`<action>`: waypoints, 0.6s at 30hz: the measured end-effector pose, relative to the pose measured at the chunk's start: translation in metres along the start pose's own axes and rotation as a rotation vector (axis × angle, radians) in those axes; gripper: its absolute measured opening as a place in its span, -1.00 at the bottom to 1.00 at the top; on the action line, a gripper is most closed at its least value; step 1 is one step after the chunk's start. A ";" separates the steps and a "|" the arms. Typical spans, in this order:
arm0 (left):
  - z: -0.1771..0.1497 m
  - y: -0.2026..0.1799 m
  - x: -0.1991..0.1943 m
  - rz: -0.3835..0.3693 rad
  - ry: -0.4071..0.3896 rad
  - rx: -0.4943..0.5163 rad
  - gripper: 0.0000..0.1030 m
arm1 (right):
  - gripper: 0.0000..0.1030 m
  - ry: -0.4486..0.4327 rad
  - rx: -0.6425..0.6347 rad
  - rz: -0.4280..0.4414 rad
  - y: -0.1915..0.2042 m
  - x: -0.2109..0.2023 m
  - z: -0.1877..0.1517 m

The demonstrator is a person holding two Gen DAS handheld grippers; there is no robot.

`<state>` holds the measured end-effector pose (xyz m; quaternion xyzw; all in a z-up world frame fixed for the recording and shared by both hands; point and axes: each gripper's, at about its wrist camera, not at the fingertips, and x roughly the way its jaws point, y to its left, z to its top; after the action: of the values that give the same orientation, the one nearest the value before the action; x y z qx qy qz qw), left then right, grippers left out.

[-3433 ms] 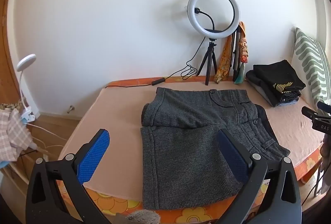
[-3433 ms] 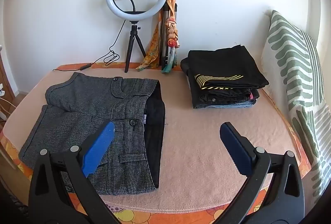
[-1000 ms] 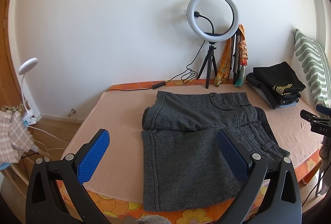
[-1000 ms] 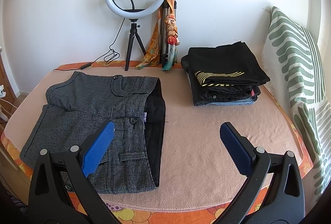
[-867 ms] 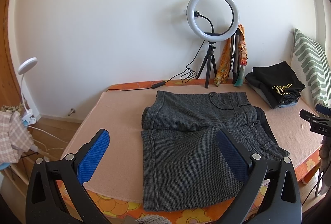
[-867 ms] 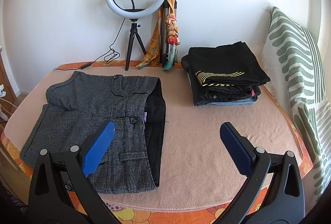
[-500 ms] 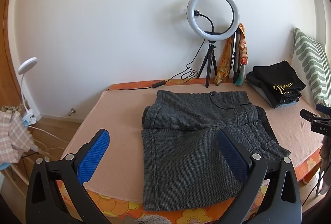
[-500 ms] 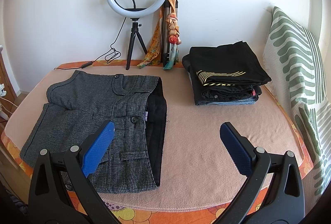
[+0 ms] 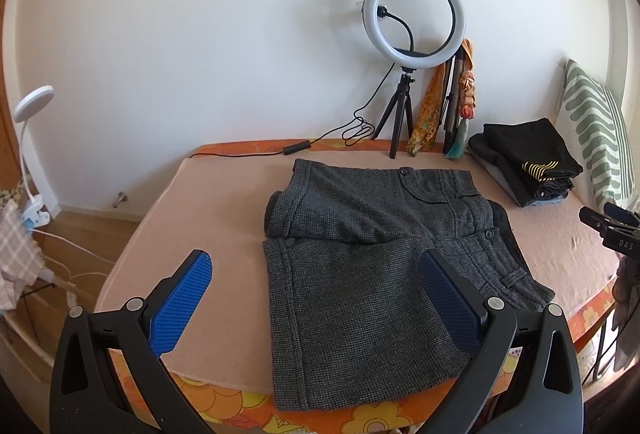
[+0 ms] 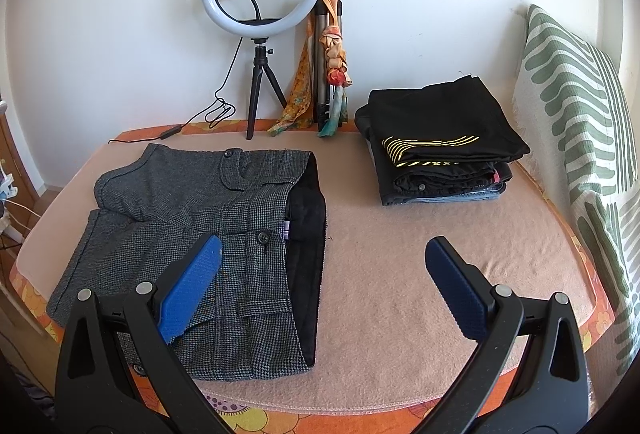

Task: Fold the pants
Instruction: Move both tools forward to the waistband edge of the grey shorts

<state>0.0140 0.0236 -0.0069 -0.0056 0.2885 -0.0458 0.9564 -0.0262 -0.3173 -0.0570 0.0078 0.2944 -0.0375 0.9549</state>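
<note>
Grey tweed shorts (image 9: pixel 360 258) lie spread flat on the pink blanket (image 9: pixel 208 226), waistband to the right, leg openings to the left. In the right wrist view the shorts (image 10: pixel 192 222) show their black lining at the waist. My left gripper (image 9: pixel 316 298) is open and empty, above the near edge over the near leg. My right gripper (image 10: pixel 320 286) is open and empty, above the blanket just right of the waistband. Its tip also shows in the left wrist view (image 9: pixel 608 222).
A stack of folded dark clothes (image 10: pixel 440 149) sits at the back right. A ring light on a tripod (image 10: pixel 260 13) and scarves (image 10: pixel 332 73) stand against the wall. A green striped pillow (image 10: pixel 576 121) leans at the right edge. A lamp (image 9: pixel 28 137) stands left.
Both grippers have drifted very slightly; the shorts have not moved. Both grippers stay open and empty.
</note>
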 end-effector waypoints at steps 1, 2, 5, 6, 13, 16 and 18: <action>-0.002 0.005 0.000 -0.037 -0.010 -0.017 0.99 | 1.00 -0.001 -0.001 0.004 0.000 0.000 0.000; -0.003 0.010 0.000 -0.073 -0.019 -0.035 0.99 | 1.00 0.000 -0.001 0.009 0.000 0.001 0.002; -0.004 0.019 0.004 -0.080 -0.024 -0.057 0.99 | 1.00 -0.003 -0.010 0.022 0.002 0.001 0.003; -0.003 0.020 0.006 -0.063 -0.018 -0.053 0.99 | 1.00 -0.005 -0.013 0.025 0.003 0.001 0.004; 0.012 0.031 0.018 -0.035 0.005 -0.022 0.99 | 1.00 -0.020 -0.014 0.054 0.006 0.003 0.008; 0.019 0.036 0.025 -0.029 0.024 0.021 0.99 | 1.00 -0.014 -0.017 0.067 0.005 0.007 0.009; 0.026 0.041 0.030 -0.019 0.032 0.038 0.99 | 1.00 -0.010 -0.016 0.070 0.004 0.011 0.010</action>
<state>0.0568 0.0611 -0.0036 0.0105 0.3030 -0.0602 0.9510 -0.0115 -0.3146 -0.0546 0.0105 0.2895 -0.0016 0.9571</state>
